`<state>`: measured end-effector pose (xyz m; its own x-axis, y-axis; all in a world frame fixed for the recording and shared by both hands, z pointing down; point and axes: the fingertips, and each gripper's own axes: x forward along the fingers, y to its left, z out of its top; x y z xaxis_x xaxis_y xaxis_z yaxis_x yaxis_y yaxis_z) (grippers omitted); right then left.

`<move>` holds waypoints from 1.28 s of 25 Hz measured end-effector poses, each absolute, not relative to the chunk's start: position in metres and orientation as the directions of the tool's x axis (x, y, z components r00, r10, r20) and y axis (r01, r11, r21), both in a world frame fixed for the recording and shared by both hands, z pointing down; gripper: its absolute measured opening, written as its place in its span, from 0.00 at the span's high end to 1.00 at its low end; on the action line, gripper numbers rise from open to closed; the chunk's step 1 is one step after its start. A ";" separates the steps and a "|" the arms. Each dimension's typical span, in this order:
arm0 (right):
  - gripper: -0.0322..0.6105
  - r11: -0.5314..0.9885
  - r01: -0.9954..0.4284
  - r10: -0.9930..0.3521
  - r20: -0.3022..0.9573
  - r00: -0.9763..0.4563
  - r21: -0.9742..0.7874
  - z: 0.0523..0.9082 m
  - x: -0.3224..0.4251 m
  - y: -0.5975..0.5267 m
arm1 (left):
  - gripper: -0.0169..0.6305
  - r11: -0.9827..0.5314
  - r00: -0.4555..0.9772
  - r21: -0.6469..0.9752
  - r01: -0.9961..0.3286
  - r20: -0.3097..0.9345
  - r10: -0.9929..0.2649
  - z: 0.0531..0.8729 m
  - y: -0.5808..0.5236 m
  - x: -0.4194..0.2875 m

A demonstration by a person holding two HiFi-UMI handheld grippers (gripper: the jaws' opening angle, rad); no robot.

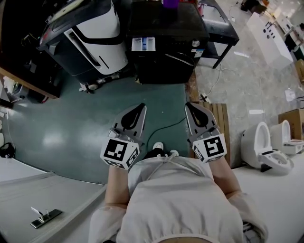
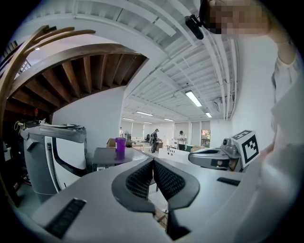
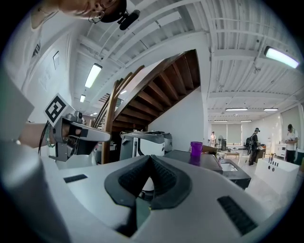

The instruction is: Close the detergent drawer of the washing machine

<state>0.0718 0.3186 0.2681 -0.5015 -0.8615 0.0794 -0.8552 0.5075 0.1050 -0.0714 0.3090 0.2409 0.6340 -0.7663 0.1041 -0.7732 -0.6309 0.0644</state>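
Observation:
A black washing machine (image 1: 166, 42) stands at the far end of the green floor. Its detergent drawer (image 1: 143, 44), with white and blue compartments, sticks out of the upper left front. A purple cup (image 1: 170, 3) sits on the machine's top. My left gripper (image 1: 141, 108) and right gripper (image 1: 188, 107) are held side by side in front of my body, well short of the machine, both shut with nothing between the jaws. In the left gripper view the left gripper (image 2: 153, 161) points toward the cup (image 2: 120, 145). The right gripper (image 3: 150, 157) has the cup (image 3: 196, 148) to its right.
A white and black appliance (image 1: 95, 33) leans to the left of the machine. A black cable (image 1: 166, 130) crosses the floor near my feet. A wooden pallet (image 1: 221, 118) and white toilets (image 1: 266, 147) are at the right. A table (image 1: 223, 28) stands beside the machine.

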 end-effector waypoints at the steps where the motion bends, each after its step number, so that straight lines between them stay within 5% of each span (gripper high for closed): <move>1: 0.94 0.503 -0.859 -0.864 0.086 -0.496 0.100 0.270 0.068 0.312 | 0.94 -0.631 0.635 0.069 -0.773 0.104 -0.766 0.243 0.303 -0.077; 13: 0.94 0.450 -0.891 -0.884 0.166 -0.437 0.053 0.299 0.035 0.235 | 0.94 -0.616 0.630 0.133 -0.776 0.160 -0.760 0.274 0.220 -0.128; 32: 0.94 0.597 -0.801 -0.792 0.186 -0.582 0.034 0.322 0.082 -0.019 | 0.94 -0.466 0.483 0.129 -0.875 0.285 -0.828 0.313 -0.006 -0.073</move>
<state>0.0825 -0.0194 0.3222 -0.5821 -0.7916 0.1859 -0.8014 0.5972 0.0337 -0.0727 -0.0057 0.3130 0.4830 -0.8280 0.2848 -0.8752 -0.4661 0.1295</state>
